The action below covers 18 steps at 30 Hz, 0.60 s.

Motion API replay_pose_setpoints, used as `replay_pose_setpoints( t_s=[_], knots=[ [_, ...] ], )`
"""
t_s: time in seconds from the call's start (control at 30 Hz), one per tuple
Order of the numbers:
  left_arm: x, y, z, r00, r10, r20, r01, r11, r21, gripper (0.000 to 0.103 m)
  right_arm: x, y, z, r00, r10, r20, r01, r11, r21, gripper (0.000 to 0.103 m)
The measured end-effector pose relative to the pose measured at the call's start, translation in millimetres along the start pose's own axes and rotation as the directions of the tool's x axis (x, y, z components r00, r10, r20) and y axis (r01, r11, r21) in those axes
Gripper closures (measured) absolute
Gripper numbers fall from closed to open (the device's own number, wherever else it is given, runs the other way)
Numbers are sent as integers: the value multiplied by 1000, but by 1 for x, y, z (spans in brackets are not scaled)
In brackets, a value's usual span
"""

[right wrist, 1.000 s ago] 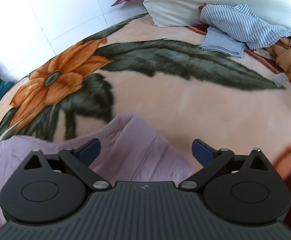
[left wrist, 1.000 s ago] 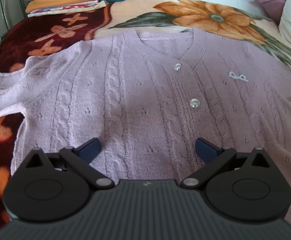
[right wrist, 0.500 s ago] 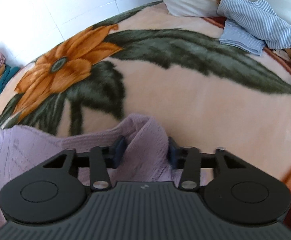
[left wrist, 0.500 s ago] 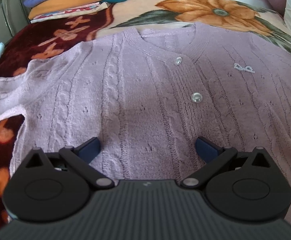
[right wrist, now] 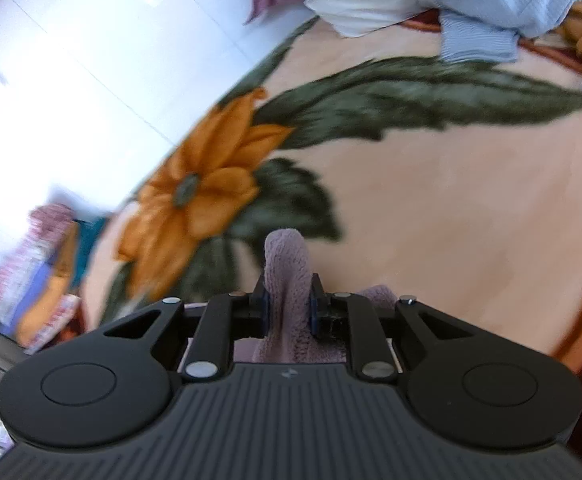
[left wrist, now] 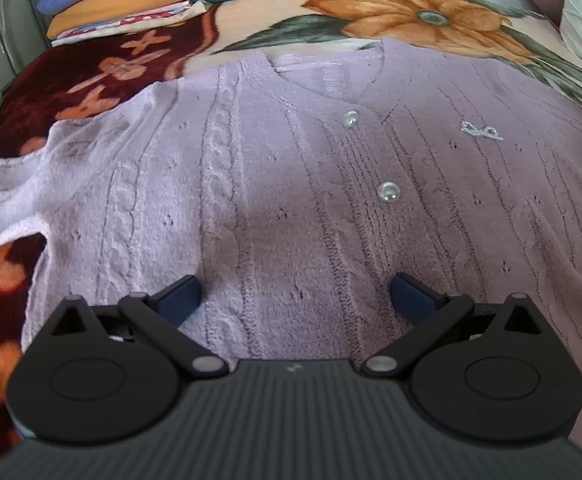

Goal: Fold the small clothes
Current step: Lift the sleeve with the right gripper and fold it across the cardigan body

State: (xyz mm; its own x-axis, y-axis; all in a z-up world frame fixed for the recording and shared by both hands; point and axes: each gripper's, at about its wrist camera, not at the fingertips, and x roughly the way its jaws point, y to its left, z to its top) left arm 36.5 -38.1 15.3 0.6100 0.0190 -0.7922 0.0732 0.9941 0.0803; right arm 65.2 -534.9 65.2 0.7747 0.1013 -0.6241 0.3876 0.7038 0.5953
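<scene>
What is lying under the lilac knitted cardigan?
The lilac cable-knit cardigan lies spread on a floral plush blanket, peach and maroon around its edges. Anything beneath its middle is covered.

Bare blanket [right wrist: 451,220] ahead; striped cloth [right wrist: 487,8], possibly pillow [right wrist: 343,4], far edge.

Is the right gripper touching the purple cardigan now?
Touching. The right wrist view shows the right gripper shut on a fold of the cardigan, with knit pinched between both fingers and sticking out past the tips.
</scene>
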Motion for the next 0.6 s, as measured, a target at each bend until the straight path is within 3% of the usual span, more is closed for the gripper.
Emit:
replay_pose_setpoints(
  t_s=[0.2,0.37,0.6],
  knots=[
    [-8,2,2,999,-33,-17,33,999,16,0,-15,29,-17,994,105,26,-105,994,-6,83],
    [-15,5,5,997,-78,-25,79,997,17,0,-14,47,-25,993,115,32,-115,993,-24,83],
    [-24,6,8,997,-79,-7,79,996,49,0,-14,75,-35,993,118,10,-117,989,-92,83]
  ],
)
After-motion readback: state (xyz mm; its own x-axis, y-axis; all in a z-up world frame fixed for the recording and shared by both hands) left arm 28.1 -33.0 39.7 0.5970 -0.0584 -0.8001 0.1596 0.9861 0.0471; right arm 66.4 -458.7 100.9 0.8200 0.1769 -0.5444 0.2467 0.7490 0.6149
